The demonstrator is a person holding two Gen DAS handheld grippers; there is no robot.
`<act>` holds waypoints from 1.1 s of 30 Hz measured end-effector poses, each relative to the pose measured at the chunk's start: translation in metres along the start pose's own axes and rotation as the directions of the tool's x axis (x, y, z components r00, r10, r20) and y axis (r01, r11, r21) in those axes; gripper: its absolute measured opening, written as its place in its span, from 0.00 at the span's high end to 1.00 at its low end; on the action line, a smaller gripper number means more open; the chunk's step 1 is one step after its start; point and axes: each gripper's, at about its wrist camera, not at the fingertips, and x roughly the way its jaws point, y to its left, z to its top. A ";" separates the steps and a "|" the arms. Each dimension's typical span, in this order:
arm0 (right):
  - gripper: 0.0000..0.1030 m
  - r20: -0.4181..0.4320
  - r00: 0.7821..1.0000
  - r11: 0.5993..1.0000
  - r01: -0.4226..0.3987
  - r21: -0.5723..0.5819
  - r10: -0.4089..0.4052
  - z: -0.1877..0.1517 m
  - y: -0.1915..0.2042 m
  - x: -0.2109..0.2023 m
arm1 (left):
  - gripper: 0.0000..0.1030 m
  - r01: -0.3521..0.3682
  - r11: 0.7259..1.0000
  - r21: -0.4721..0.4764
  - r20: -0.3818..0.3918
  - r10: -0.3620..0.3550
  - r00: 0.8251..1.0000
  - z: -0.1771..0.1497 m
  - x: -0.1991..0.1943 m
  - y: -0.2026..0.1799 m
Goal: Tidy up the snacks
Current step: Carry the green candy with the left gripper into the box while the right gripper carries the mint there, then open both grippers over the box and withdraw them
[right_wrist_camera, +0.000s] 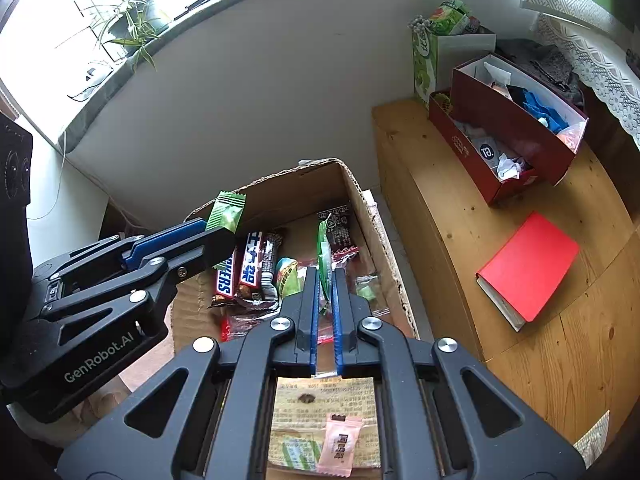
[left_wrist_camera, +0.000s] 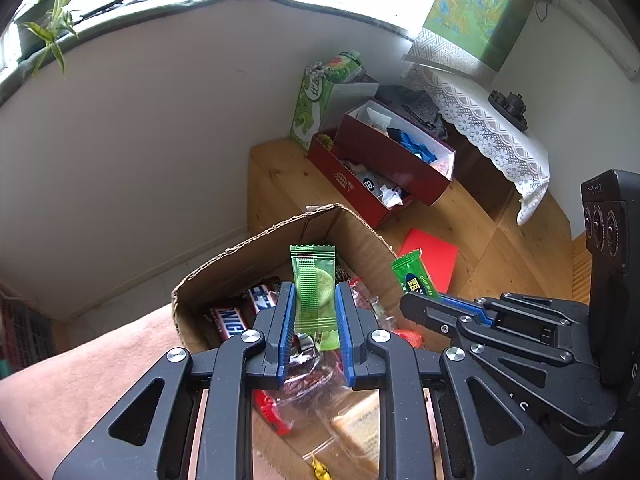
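An open cardboard box (left_wrist_camera: 256, 246) (right_wrist_camera: 360, 200) holds several snacks, among them Snickers bars (left_wrist_camera: 232, 318) (right_wrist_camera: 228, 276). My left gripper (left_wrist_camera: 315, 296) is shut on a green cookie packet (left_wrist_camera: 314, 286), held upright over the box; from the right wrist view it shows at the left (right_wrist_camera: 226, 212). My right gripper (right_wrist_camera: 326, 284) is shut on another green packet (right_wrist_camera: 323, 248), seen edge-on above the box; it shows in the left wrist view (left_wrist_camera: 414, 276) at the right.
A wooden platform (right_wrist_camera: 440, 208) lies right of the box, with a red notebook (right_wrist_camera: 528, 264), red boxes of odds and ends (right_wrist_camera: 504, 120) and a green carton (right_wrist_camera: 428, 56). A white wall and a windowsill with a plant (right_wrist_camera: 128, 24) stand behind. A lace-covered table (left_wrist_camera: 480, 120) is at far right.
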 end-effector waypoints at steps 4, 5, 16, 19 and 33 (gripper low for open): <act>0.94 -0.008 1.000 1.000 -0.008 -0.006 0.008 0.003 -0.003 0.008 | 0.82 -0.004 1.000 -0.001 -0.004 0.004 1.000 0.002 0.007 0.001; 0.94 -0.009 1.000 1.000 -0.010 -0.006 0.010 0.003 -0.004 0.009 | 0.82 -0.005 1.000 -0.002 -0.006 0.005 1.000 0.002 0.009 0.001; 0.73 -0.024 1.000 1.000 0.008 -0.016 -0.008 0.005 -0.003 0.021 | 0.81 -0.009 1.000 -0.015 -0.031 0.008 0.999 0.004 0.017 0.012; 0.51 -0.003 1.000 1.000 0.026 -0.014 -0.026 0.004 -0.002 0.018 | 0.81 -0.014 1.000 -0.016 -0.032 0.013 0.999 0.005 0.017 0.014; 0.27 0.015 0.997 0.996 0.073 0.053 -0.074 -0.007 0.003 -0.008 | 0.53 -0.028 1.000 0.010 -0.016 0.028 0.999 0.000 -0.009 0.019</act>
